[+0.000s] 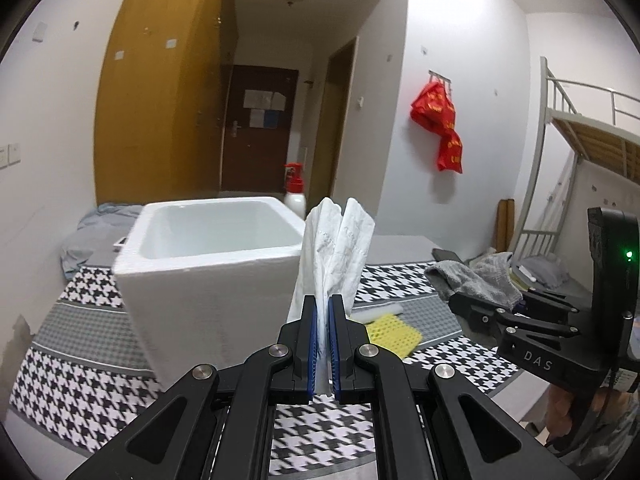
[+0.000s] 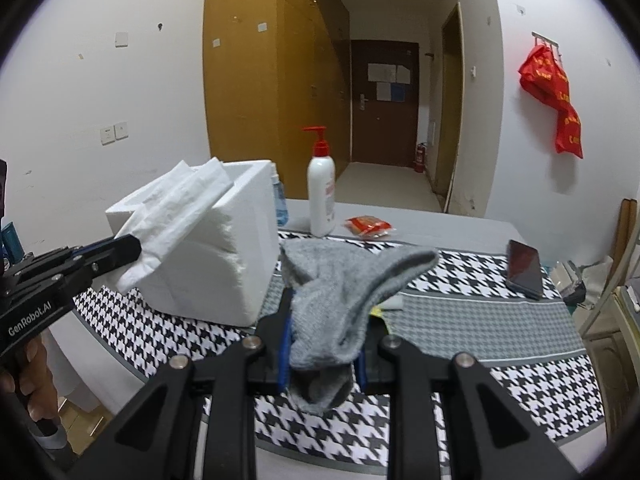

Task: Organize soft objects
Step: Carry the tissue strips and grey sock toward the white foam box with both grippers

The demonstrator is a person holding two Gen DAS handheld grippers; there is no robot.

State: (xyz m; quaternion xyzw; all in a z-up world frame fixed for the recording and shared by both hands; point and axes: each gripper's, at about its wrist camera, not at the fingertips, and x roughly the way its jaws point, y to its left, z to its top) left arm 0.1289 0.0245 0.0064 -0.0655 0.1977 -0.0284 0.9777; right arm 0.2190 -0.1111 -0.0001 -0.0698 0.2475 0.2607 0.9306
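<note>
The left tongs [image 1: 323, 344] were recorded pressed together on a white paper tissue [image 1: 336, 252], which stood up and forward from the blue pads, its long axis running along the fingers. In the right wrist view the same left tongs [image 2: 134, 249] were seen with the tissue [image 2: 176, 216] draped against the near wall of the white foam box [image 2: 240, 248], its upper edge level with the rim. The right tongs [image 2: 322, 344] were noted pinching a grey sock [image 2: 344, 300], the toe end hanging below the pads and the leg end spread forward and to the right. Both items were held clear of the houndstooth cloth [image 2: 500, 280] on the tabletop. The box [image 1: 208, 272] lay ahead and slightly left of the left tongs, with its opening upward and apparently empty; it lay ahead and left of the right tongs, further off. The left hand was judged nearer to the opening, and a short lift over the rim was judged necessary for the tissue. A yellow mesh sponge [image 1: 394, 334] was noted on the cloth, partly hidden behind the left tongs.
</note>
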